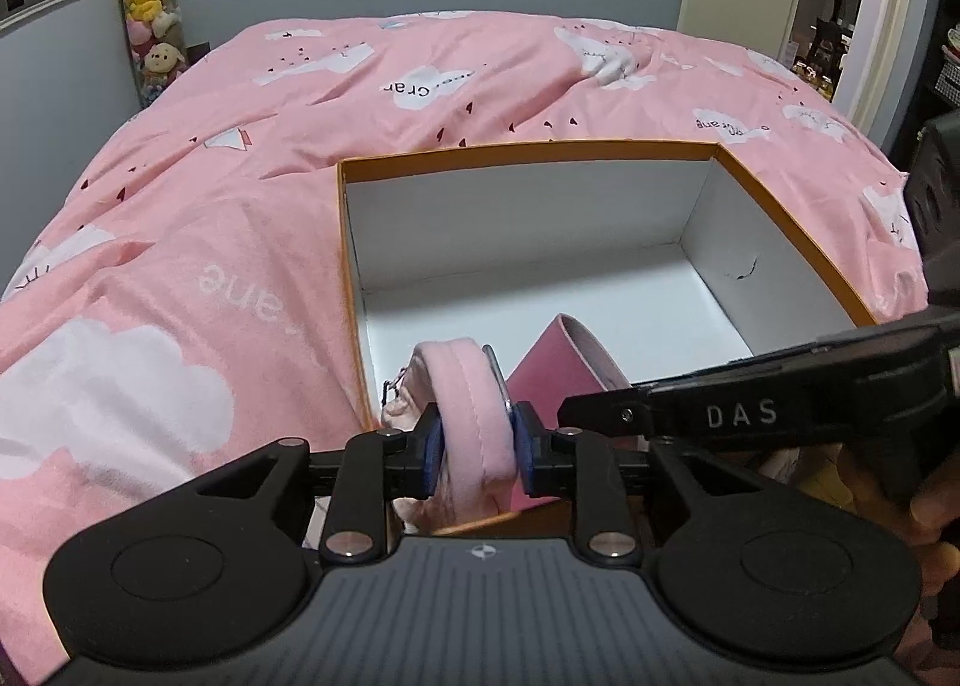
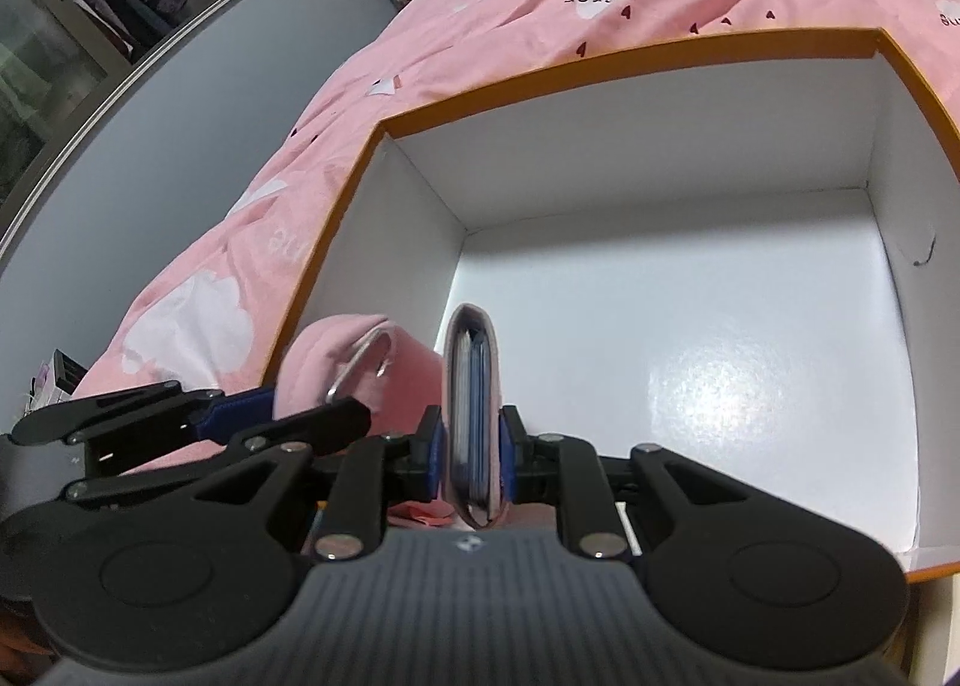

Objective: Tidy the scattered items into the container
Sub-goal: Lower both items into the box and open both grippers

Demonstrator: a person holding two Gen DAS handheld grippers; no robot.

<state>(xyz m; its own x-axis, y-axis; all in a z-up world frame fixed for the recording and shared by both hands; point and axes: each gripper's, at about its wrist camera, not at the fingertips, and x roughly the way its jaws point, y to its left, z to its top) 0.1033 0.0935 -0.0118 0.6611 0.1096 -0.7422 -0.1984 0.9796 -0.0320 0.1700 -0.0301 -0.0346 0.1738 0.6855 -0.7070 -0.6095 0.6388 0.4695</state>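
In the left wrist view, your left hand-held gripper (image 1: 475, 449) has its blue pads (image 1: 433, 455) on either side of a soft pink pouch (image 1: 474, 416), and the fabric bulges between them, so the pads press on it. A metal clasp shows at the pouch's left side; its lower part drops out of sight behind the gripper body. The pouch sits over the near left corner of the box (image 1: 780, 194), which is orange outside, white inside and stands open on the bed's pink duvet (image 1: 180, 206). Just right of the pouch, a pink wallet (image 1: 555, 368) leans up inside the box, its lower half covered by your right hand-held gripper (image 1: 606, 413), which crosses in from the right edge. Only one of its arms shows here, so you cannot read its jaws from this side. Your fingers (image 1: 936, 512) are cut off at the right border. A hanging tube of plush toys (image 1: 150, 8) stands in the far corner.

In the right wrist view, your right hand-held gripper (image 2: 473, 461) pinches the wallet (image 2: 473, 386) edge-on, pads tight against both covers, with cards or pages dimly visible inside. It is held upright over the near part of the box floor (image 2: 720, 356); whether its bottom edge touches the floor is hidden by the gripper. To the left, the pouch (image 2: 354, 362) and your left hand-held gripper (image 2: 288, 404) are partly covered.
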